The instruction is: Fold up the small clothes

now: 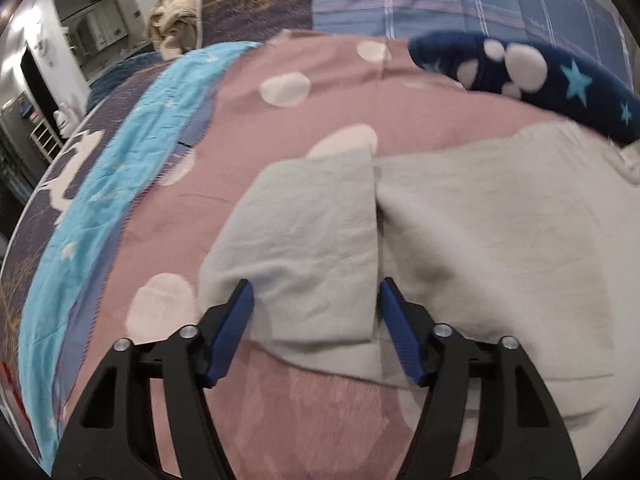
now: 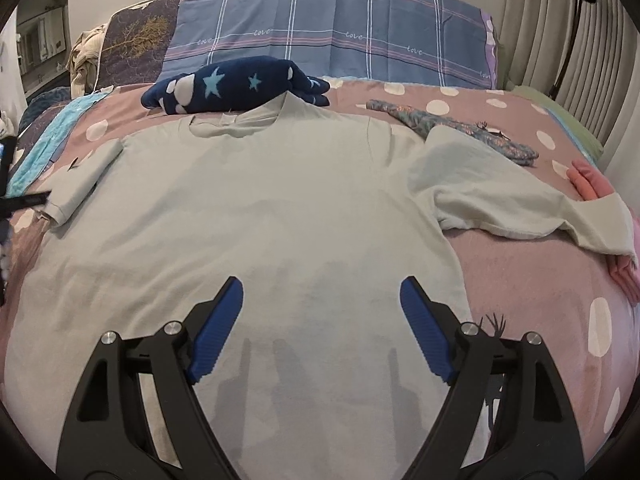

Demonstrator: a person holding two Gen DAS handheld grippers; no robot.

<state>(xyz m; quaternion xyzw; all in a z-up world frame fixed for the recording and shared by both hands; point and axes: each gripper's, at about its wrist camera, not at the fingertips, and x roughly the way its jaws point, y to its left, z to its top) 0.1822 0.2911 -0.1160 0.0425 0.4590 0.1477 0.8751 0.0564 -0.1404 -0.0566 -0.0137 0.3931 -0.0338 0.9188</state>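
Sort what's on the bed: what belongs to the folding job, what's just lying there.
Job: pale grey T-shirt, left gripper at its sleeve, right gripper over its body.

Lying about: navy star garment, patterned cloth, pink clothes, plaid pillow.

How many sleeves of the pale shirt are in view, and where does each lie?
2. The shirt lies flat on the bedspread. Its left sleeve lies between the open left gripper fingers; the right sleeve is crumpled across a pink garment.

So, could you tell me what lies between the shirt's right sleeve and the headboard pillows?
In the right wrist view, a patterned blue cloth lies on the pink dotted bedspread between the shirt's right sleeve and the plaid pillow.
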